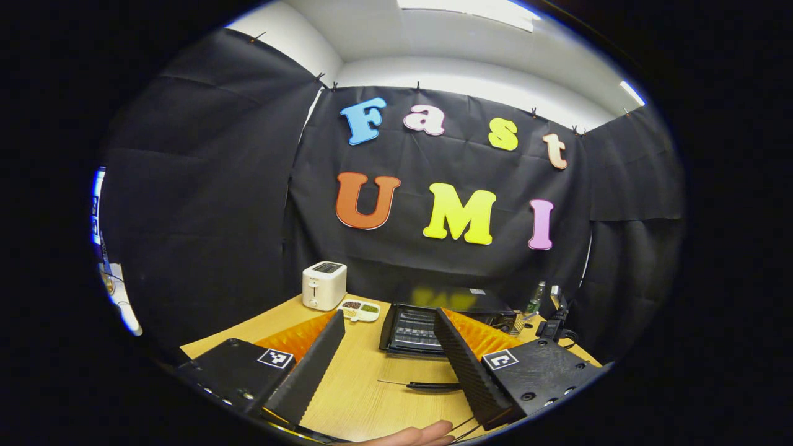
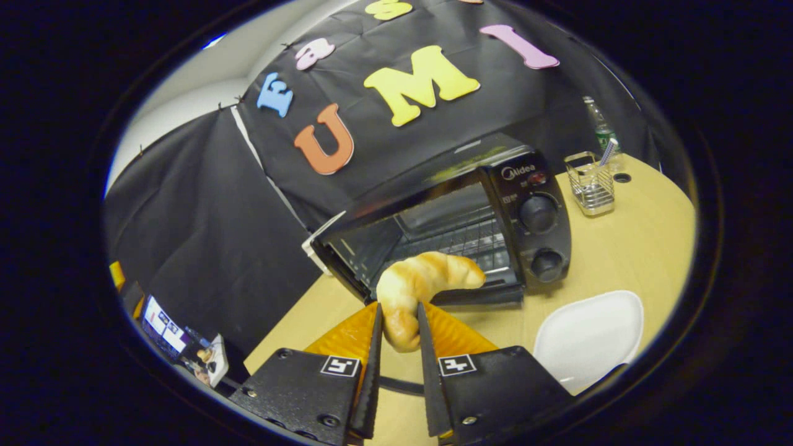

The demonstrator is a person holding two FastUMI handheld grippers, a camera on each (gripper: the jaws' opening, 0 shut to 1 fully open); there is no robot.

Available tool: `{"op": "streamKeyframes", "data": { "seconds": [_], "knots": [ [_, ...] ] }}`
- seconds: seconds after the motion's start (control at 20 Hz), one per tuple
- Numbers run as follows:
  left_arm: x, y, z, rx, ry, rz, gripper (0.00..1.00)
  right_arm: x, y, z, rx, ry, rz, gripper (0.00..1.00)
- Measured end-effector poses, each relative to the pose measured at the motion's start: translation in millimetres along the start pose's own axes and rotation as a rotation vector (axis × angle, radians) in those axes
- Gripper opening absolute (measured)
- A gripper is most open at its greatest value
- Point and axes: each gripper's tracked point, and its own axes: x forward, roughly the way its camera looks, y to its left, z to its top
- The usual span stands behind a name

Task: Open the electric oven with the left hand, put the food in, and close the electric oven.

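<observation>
The black electric oven [image 2: 533, 210] stands with its door [image 2: 477, 296] folded down and its wire rack showing inside. My right gripper [image 2: 399, 308] is shut on a golden croissant [image 2: 427, 272], held just in front of the open door. In the left gripper view the oven [image 1: 477, 302] sits ahead on the wooden table [image 1: 365, 384], its lowered glass door [image 1: 412, 331] facing me. My left gripper [image 1: 389, 314] is open with nothing between its fingers, a short way back from the door.
A white toaster [image 1: 323, 285] and a small divided dish [image 1: 359, 310] stand left of the oven. A white plate [image 2: 588, 337] lies right of my right gripper. A wire holder [image 2: 591, 183] and a bottle [image 2: 598, 124] stand beyond. A thin dark object [image 1: 433, 385] lies on the table.
</observation>
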Motion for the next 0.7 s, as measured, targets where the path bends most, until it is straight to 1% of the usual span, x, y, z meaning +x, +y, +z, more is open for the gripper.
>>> {"op": "streamKeyframes", "data": {
  "seconds": [0.15,0.2,0.25,0.3,0.45,0.5,0.55,0.6,0.65,0.7],
  "knots": [
    [7.6,13.9,-5.8,0.004,0.005,0.044,0.94,41.6,7.1,1.6,0.072,0.018,0.024,0.31],
    [11.2,20.6,-8.5,0.002,0.008,0.068,0.94,51.6,9.8,2.3,0.110,0.007,0.035,0.33],
    [13.0,23.0,-13.7,0.001,0.023,0.076,0.94,61.6,10.8,6.7,0.134,-0.025,0.043,0.32],
    [12.8,22.8,-17.8,-0.003,0.033,0.074,0.94,70.4,6.6,10.4,0.145,-0.054,0.026,0.31],
    [14.8,25.3,-28.0,0.000,0.060,0.069,0.94,96.6,-8.0,24.9,0.096,-0.114,-0.038,0.33],
    [16.5,28.2,-31.9,0.006,0.068,0.072,0.94,104.1,-11.6,33.1,0.078,-0.137,-0.061,0.31],
    [17.9,28.8,-33.6,0.014,0.073,0.074,0.94,113.1,-15.9,38.3,0.056,-0.156,-0.086,0.31],
    [19.3,31.4,-33.9,0.017,0.073,0.079,0.94,121.2,-20.1,43.3,0.026,-0.172,-0.107,0.33],
    [20.1,33.3,-34.1,0.017,0.072,0.085,0.95,128.2,-22.7,50.3,-0.004,-0.195,-0.120,0.33],
    [21.3,35.0,-35.7,0.017,0.076,0.089,0.94,136.0,-25.9,53.0,-0.024,-0.205,-0.140,0.31]
  ]
}}
